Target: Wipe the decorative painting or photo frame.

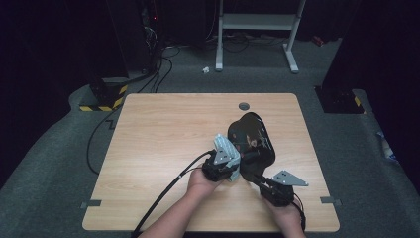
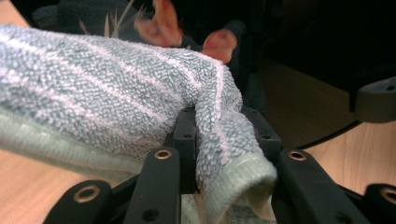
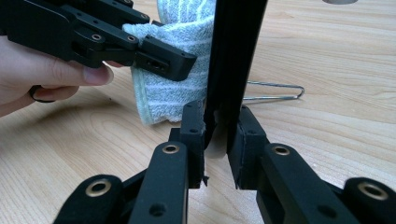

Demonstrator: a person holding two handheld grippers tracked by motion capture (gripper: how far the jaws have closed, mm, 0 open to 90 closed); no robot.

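Left gripper [image 2: 219, 140] clamps a striped towel [image 2: 107, 98]. Right gripper [image 3: 217, 135] grips black board [image 1: 251, 139] edge, upright on table [image 1: 158, 129].

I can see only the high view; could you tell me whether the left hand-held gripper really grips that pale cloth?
Observer: Yes. In the left gripper view, the left hand-held gripper has its jaws pinched on a fold of the pale blue striped towel.
Operator: And how does the other one hold the dark thing, please?
Observer: The right hand-held gripper clamps the thin edge of the black object, which rises upright from its jaws.
Operator: Is anything behind it?
Observer: A thin metal wire loop lies on the table there.
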